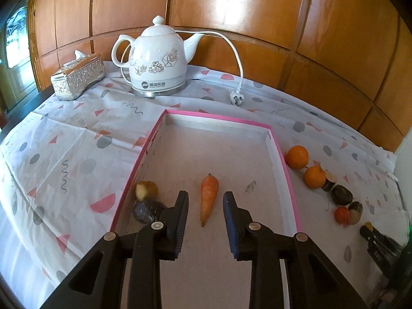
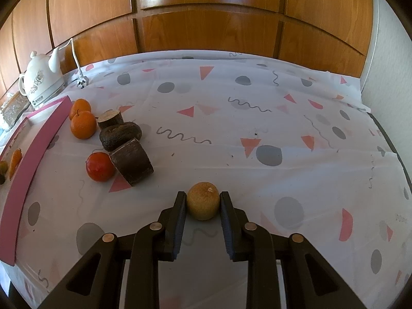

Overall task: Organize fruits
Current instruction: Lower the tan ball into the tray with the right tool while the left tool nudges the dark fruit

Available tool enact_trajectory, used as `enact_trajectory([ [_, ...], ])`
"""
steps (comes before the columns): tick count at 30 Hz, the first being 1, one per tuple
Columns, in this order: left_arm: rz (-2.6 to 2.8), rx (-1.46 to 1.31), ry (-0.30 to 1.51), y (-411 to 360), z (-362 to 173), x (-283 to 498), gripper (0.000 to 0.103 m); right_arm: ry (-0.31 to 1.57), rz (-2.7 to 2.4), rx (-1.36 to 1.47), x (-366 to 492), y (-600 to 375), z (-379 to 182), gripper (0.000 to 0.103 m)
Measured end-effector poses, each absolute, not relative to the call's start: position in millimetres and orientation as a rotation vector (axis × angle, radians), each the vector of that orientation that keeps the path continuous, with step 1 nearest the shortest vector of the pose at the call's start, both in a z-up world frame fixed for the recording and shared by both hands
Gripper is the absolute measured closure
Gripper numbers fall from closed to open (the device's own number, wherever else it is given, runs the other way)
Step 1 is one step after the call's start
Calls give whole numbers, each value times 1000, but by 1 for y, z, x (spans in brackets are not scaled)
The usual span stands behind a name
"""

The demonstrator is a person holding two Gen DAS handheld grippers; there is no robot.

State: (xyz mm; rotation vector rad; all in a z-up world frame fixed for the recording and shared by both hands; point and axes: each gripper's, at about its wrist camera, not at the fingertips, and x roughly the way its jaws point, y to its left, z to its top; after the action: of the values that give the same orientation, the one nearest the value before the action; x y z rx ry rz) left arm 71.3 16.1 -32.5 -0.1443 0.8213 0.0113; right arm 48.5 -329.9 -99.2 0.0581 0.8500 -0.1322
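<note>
home | wood-panelled wall (image 1: 231, 13) | patterned tablecloth (image 2: 231, 97) | electric teapot (image 1: 158, 59) | tissue box (image 1: 77, 77)

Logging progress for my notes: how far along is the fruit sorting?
Partly done. The pink box holds a carrot, a yellowish fruit and a dark fruit. The right gripper grips a kiwi-like fruit; the left gripper is open. Two oranges, a red fruit and dark pieces remain outside.

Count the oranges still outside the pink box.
2. Both sit on the tablecloth just past the box's right wall: the far orange against the wall, the near orange right before it, touching. None visible elsewhere.
</note>
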Motion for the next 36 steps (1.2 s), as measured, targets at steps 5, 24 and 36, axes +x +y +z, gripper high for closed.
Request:
enact_trajectory([
  [5,5,-140,817,16,-33,63,68,836,-118,93,46,-329,-89,77],
  [24,30,-166,817,32,-36,53,67,760,274,14,48,-207,-38,77],
  [36,72,-177,816,48,-37,47,63,800,454,-54,79,-120,-41,77],
])
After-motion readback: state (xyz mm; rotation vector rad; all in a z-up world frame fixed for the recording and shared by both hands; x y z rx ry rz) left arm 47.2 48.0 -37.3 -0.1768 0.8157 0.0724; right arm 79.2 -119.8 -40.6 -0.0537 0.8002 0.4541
